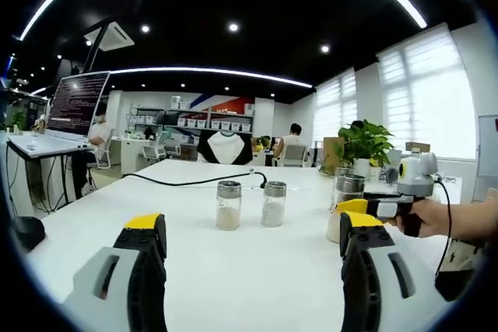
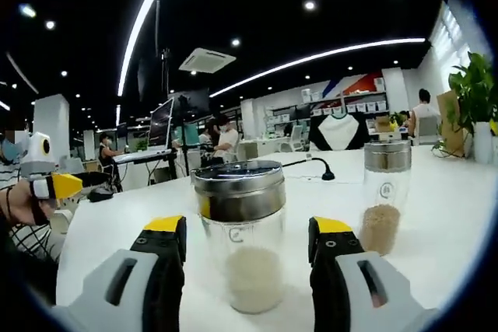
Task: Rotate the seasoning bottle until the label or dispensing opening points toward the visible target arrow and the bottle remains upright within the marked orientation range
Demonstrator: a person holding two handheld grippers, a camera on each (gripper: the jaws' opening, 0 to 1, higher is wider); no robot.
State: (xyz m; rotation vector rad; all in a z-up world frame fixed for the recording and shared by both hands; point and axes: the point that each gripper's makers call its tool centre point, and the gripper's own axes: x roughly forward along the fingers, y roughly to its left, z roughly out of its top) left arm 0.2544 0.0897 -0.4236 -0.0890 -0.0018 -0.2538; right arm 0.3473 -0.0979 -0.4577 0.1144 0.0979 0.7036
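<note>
Right gripper [image 2: 247, 250]: my jaws stand spread, one on each side of the nearest seasoning bottle [image 2: 240, 231]. I cannot tell whether the yellow tips touch the glass.
Nearest bottle: upright on the white table [image 2: 451, 207], steel cap on top, pale powder in its lower part. It sits dead centre between the right jaws in the right gripper view. In the left gripper view it stands at about 3 o'clock, partly hidden by the right gripper.
Left gripper [image 1: 253, 239]: my jaws stand wide apart and hold nothing, bare tabletop between them.
Hands: a hand [image 1: 416, 219] grips the right tool at 3 o'clock in the left gripper view. Another hand [image 2: 19, 204] holds the left tool low at 9 o'clock in the right gripper view.
Second bottle [image 1: 228, 205]: upright, just ahead of the left jaws at about 12 o'clock.
Third bottle [image 1: 274, 204]: upright just beside the second, apart from it.
Cable [image 1: 194, 182]: black, lies across the table behind the pair.
Potted plant [image 1: 366, 145]: at the table's far edge, 2 o'clock.
</note>
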